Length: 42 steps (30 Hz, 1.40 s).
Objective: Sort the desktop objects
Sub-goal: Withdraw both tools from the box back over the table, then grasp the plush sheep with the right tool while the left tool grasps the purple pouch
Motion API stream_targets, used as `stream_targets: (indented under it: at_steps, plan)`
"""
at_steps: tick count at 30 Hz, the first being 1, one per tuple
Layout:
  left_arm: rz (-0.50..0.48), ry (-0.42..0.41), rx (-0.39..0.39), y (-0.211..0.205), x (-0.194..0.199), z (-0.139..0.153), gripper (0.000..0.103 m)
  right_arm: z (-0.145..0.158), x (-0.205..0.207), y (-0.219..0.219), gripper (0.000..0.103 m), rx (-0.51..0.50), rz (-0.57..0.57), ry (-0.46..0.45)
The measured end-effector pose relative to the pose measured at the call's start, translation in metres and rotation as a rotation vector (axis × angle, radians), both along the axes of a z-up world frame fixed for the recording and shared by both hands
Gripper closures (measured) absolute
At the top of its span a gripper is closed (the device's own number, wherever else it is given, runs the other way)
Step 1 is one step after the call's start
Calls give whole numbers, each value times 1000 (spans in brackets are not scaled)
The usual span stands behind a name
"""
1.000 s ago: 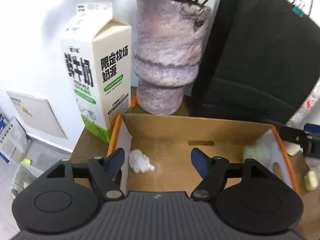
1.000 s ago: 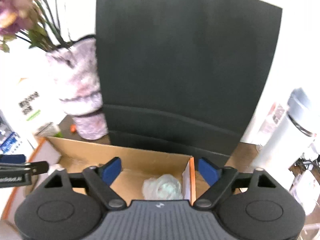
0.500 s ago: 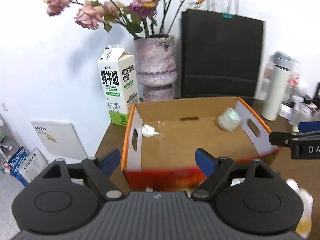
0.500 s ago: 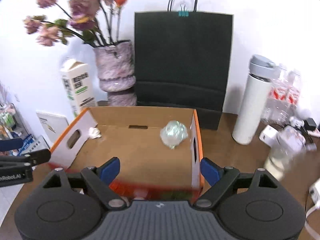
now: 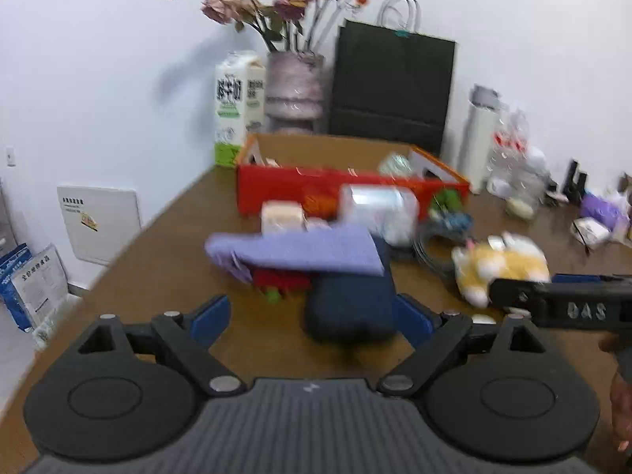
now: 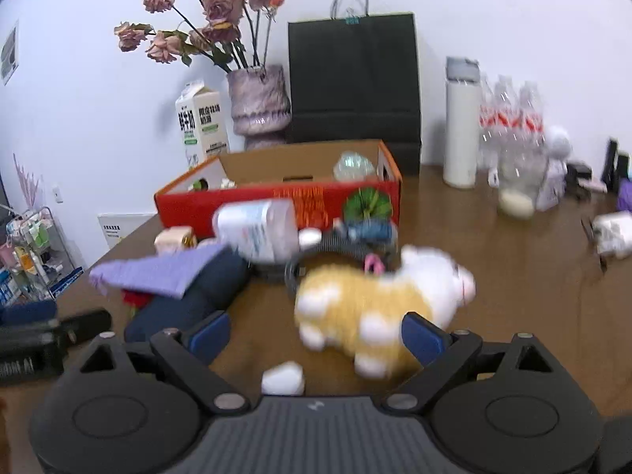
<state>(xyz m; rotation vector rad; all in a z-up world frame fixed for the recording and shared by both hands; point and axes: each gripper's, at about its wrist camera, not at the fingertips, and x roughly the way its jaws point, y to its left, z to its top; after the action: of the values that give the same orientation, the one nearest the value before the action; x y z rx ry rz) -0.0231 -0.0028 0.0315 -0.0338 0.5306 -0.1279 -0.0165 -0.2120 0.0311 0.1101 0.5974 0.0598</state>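
A red cardboard box (image 5: 347, 191) (image 6: 276, 201) stands open on the wooden table, with crumpled wrappers inside. In front of it lies a pile: a purple cloth (image 5: 300, 251) (image 6: 158, 270), a dark blue pouch (image 5: 351, 300) (image 6: 189, 300), a clear plastic bottle (image 5: 379, 207) (image 6: 256, 229), a coiled cable (image 6: 335, 249) and a yellow-and-white plush toy (image 5: 501, 264) (image 6: 379, 300). My left gripper (image 5: 312, 318) is open and empty, its jaws around the pouch's near end. My right gripper (image 6: 316, 333) is open and empty, just before the plush toy.
A milk carton (image 5: 239, 106), a vase of dried roses (image 5: 294, 87), a black paper bag (image 5: 391, 83), a white flask (image 6: 462, 126) and water bottles (image 6: 513, 118) line the wall. A small white object (image 6: 282, 377) lies near my right gripper. The table's left edge drops to the floor.
Both grippers have pulled back from inside the box and now sit low over the table before the pile. Both stay open and empty.
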Motion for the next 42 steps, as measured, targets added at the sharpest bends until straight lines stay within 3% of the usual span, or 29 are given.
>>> stream_targets:
  at_steps: [3,10,14,17,20,23,26,28,31,32,35,37,39,42]
  plan:
    - [13,7,19,-8,-14,-13,12,-12,-18,8,10,-16,-3,7]
    - [8,20,19,-9,-21,-15,15,-8,-36,19,12,-55,12,-32]
    - [18,31,-29,7,-14,-8,16,1,-34,15,13,-58,12,-67]
    - [-3,51,-71,28,10,4,16,12,-22,4,15,-49,-30,-93]
    - [16,20,-56,49,41,19,16,23,-1,-21,16,51,-100,-78]
    - [-10,97,-131,70,85,22,16,27,25,-42,16,103,-177,-23]
    - [-47,188,-209,81,121,11,26,20,54,-58,24,119,-246,50]
    - [-34,269,-242,85,142,1,44,11,72,-67,33,147,-269,102]
    - [-60,331,-320,91,159,-11,47,-2,86,-75,40,196,-259,146]
    - [-63,344,-346,92,162,-13,48,-4,86,-76,48,209,-251,146]
    - [-45,329,-373,95,161,-13,64,-1,80,-75,62,219,-223,143]
    - [-41,333,-399,96,158,-15,91,6,70,-70,63,215,-185,117]
    - [-39,312,-432,97,154,-12,97,18,58,-64,63,190,-154,76]
    - [-74,205,-427,88,133,10,99,40,41,-59,63,198,-108,-3]
